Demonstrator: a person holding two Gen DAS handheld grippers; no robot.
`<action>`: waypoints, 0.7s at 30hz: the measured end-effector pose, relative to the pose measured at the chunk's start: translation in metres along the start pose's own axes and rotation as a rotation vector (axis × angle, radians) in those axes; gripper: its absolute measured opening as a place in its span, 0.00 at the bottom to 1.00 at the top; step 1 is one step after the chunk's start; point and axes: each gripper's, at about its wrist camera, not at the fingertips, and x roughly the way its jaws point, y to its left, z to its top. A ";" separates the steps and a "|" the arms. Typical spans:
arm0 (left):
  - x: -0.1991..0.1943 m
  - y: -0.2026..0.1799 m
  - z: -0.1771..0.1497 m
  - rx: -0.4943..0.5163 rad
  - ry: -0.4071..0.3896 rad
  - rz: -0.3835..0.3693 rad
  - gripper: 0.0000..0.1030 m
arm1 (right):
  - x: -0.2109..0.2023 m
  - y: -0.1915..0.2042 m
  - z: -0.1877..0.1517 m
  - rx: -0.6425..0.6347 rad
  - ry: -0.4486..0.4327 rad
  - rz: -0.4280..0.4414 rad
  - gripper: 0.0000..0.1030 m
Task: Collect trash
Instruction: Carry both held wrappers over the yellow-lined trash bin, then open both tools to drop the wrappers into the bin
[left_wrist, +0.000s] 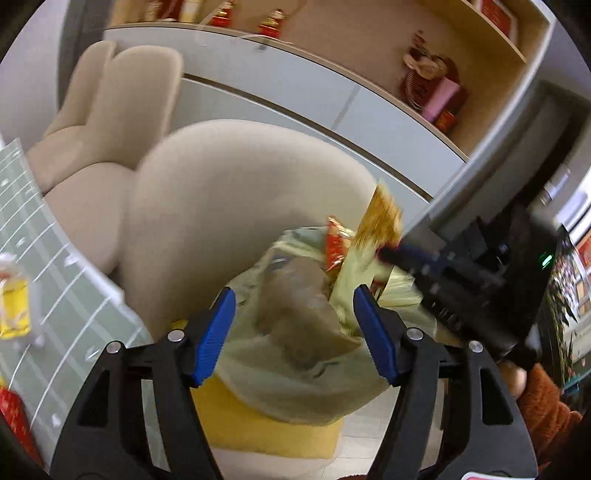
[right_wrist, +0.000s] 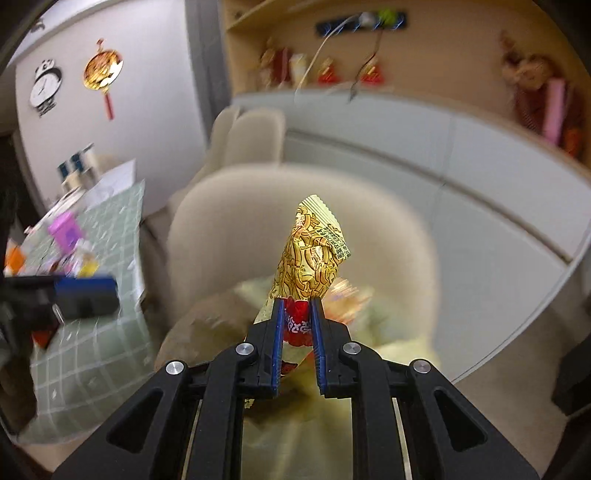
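Observation:
A gold and red snack wrapper (right_wrist: 312, 254) stands upright between the pads of my right gripper (right_wrist: 297, 308), which is shut on its red lower end. Below it lies the pale yellow trash bag (right_wrist: 295, 424), its mouth holding other wrappers. In the left wrist view the same bag (left_wrist: 295, 332) sits in a yellow bin (left_wrist: 266, 432), with a red wrapper (left_wrist: 334, 247) poking out. My left gripper (left_wrist: 295, 332) hangs over the bag, open, its blue pads either side of the bag's top. The right gripper (left_wrist: 436, 262) comes in from the right with the gold wrapper (left_wrist: 380, 218).
A beige chair (left_wrist: 221, 206) stands right behind the bin, with a second one (left_wrist: 110, 110) farther back. A table with a green gridded cloth (left_wrist: 55, 258) and small items is on the left. White cabinets and a shelf (left_wrist: 424, 92) run along the back. An orange-brown sleeve (left_wrist: 546, 410) shows at lower right.

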 end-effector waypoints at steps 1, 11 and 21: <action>-0.005 0.006 -0.003 -0.015 -0.005 0.010 0.61 | 0.004 0.005 -0.005 -0.008 0.014 0.011 0.15; -0.051 0.049 -0.030 -0.139 -0.053 0.109 0.61 | 0.014 0.025 -0.043 0.034 0.083 0.036 0.16; -0.113 0.084 -0.061 -0.169 -0.121 0.196 0.61 | -0.034 0.027 -0.037 0.091 -0.034 -0.059 0.54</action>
